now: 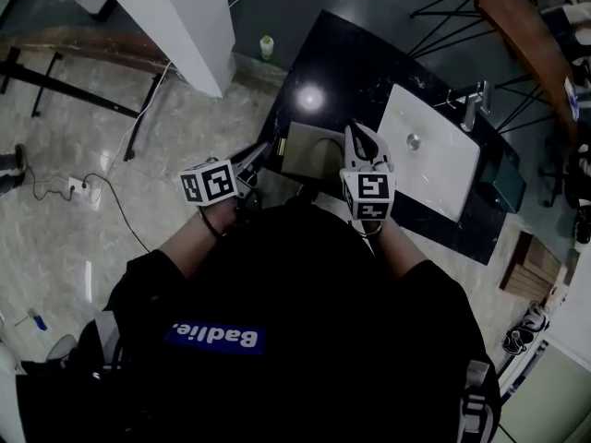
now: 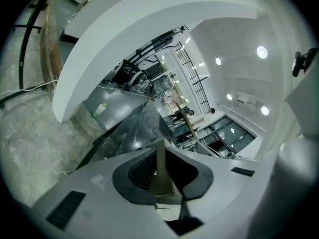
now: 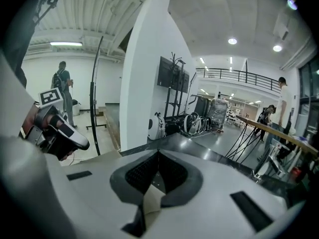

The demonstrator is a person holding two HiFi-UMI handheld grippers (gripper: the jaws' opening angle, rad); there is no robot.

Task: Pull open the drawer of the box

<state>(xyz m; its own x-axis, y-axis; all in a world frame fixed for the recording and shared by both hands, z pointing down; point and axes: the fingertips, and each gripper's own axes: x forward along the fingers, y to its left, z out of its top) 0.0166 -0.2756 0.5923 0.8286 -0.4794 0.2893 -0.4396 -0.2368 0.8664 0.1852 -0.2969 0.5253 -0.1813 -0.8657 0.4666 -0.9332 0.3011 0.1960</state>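
Person stood at black countertop [image 1: 355, 53], a gripper in each hand. Tan box [image 1: 312, 155] sat on the counter's near edge, left of the white sink [image 1: 434, 160]. Left gripper [image 1: 266, 152] was at the box's left side; in its own view the pads were closed down on a thin tan edge [image 2: 161, 168], apparently part of the box. Right gripper [image 1: 356, 135] lay over the box's right side, its fingers pressed together with nothing between them. Could not tell whether the drawer was out.
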